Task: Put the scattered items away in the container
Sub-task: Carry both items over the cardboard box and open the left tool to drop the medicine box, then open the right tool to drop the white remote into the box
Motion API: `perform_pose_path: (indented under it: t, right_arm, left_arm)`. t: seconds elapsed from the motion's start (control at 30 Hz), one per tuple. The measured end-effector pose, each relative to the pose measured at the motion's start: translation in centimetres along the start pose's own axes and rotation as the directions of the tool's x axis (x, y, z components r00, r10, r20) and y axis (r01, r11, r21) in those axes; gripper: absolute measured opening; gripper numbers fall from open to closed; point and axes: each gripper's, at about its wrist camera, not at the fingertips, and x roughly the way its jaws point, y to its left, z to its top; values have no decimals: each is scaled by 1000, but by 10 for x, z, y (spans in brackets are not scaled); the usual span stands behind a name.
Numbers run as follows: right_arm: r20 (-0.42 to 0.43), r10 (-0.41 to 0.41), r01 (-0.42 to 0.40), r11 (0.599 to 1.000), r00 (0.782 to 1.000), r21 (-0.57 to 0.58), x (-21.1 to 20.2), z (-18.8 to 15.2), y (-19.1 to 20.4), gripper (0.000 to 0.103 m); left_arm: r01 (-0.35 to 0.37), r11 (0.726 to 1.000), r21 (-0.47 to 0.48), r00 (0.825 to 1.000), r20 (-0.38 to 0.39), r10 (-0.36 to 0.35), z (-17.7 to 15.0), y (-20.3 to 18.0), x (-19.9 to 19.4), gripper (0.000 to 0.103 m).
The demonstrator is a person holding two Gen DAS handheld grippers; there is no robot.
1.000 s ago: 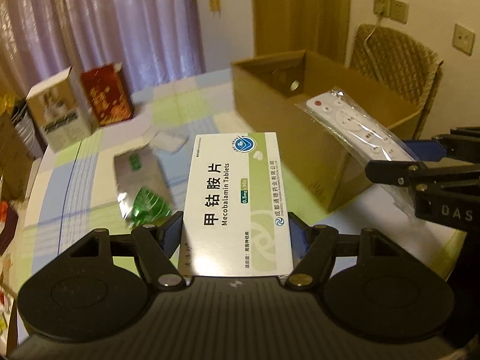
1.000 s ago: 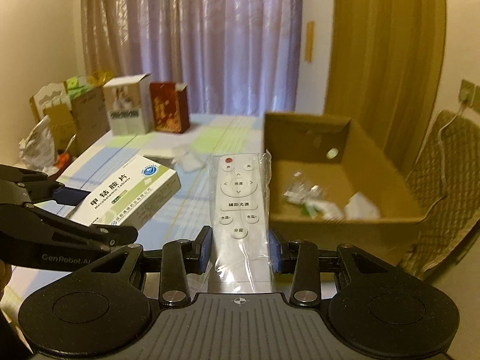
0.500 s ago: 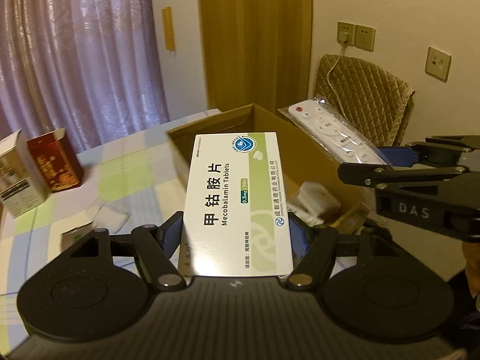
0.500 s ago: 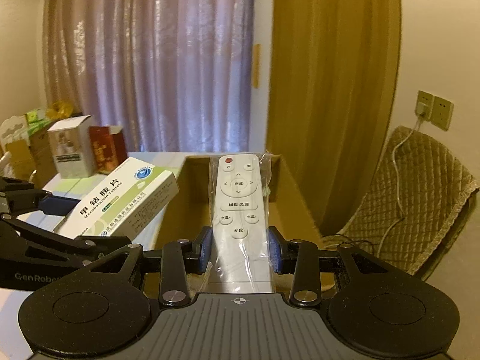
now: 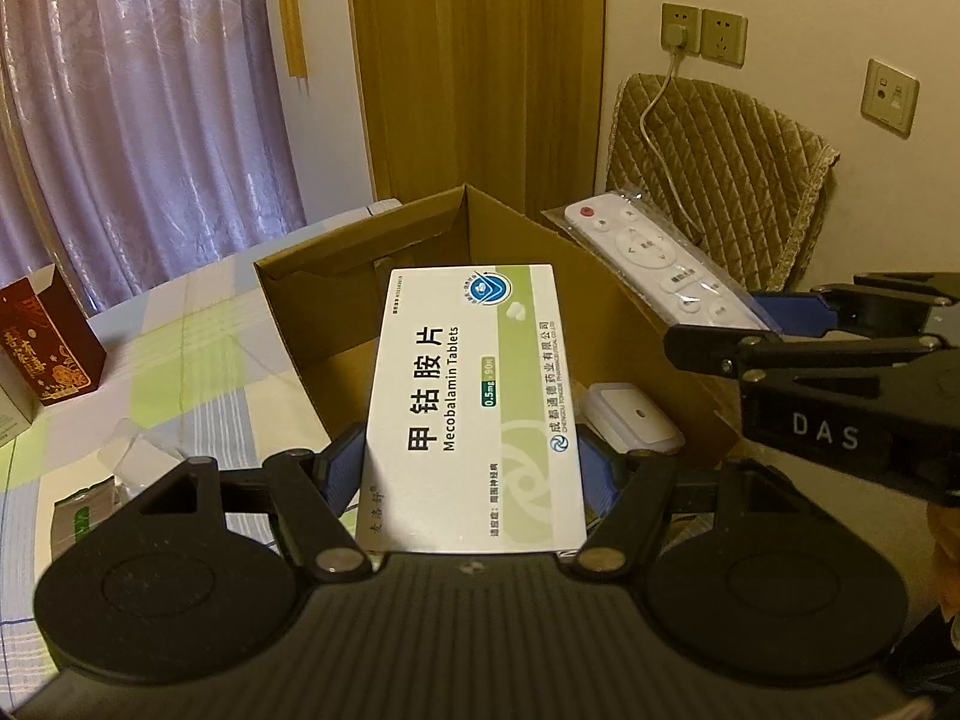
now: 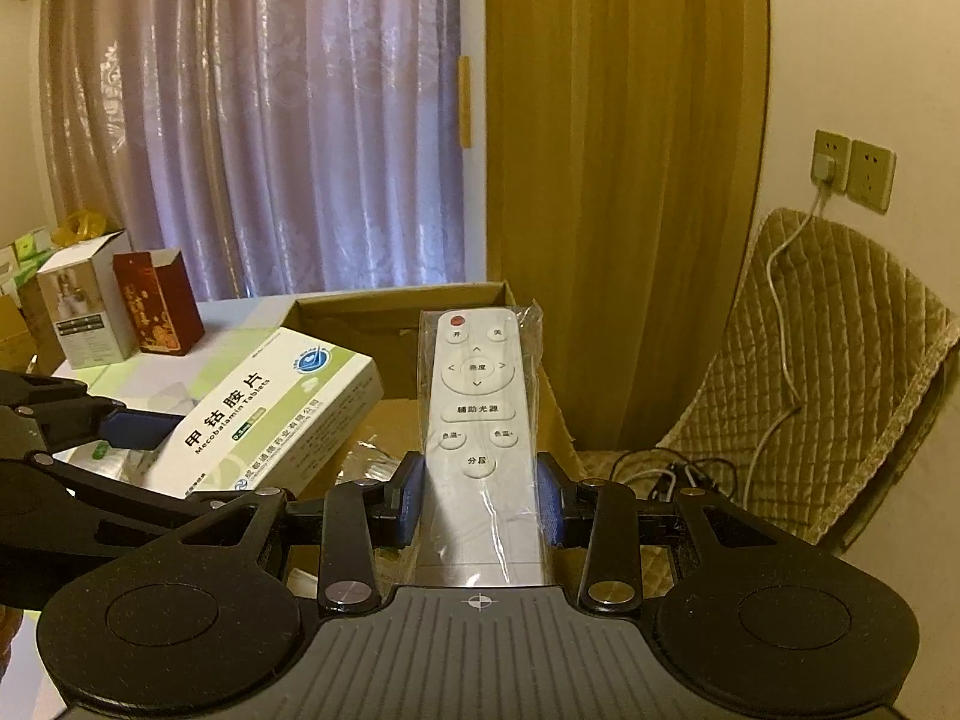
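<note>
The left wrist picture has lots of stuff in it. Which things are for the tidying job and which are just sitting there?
For the job:
- medicine box, held by left gripper
- remote, held by right gripper
- cardboard box
- packets on the table

Just sitting there:
- red carton
- quilted chair
- curtain

- Left gripper [image 5: 474, 471]: matte black body w/ ribbed top plate, two round flat discs at the sides, small white crosshair mark at centre.
- Its fingers [image 5: 345, 468]: black linkage arms, silver pivot screws, blue pads.
- Right gripper [image 6: 478, 501]: same build, black w/ ribbed plate, crosshair mark, silver screws, blue ribbed pads [image 6: 408, 498].
- Seen from the left wrist cam, the right gripper's side has white letters "DAS".
</note>
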Motion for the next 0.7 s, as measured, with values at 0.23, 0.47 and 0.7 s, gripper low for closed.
perform_pose_path:
  t: [0.23, 0.47, 0.7]
  right_arm:
    - [-9, 0, 0, 1000, 1000, 2, 7, 0, -2, 41]
    - [-20, -1, 1, 1000, 1000, 0, 9, -2, -1, 41]
    - [-24, 9, -10, 1000, 1000, -13, 11, 0, 5, 41]
  left_arm:
    - [-31, 999, -4, 999, 20, 31, -2, 0, 4, 68]
    - [-51, 998, -29, 998, 33, 52, -8, 14, -8, 69]
    - [-60, 997, -48, 998, 32, 62, -14, 24, -19, 69]
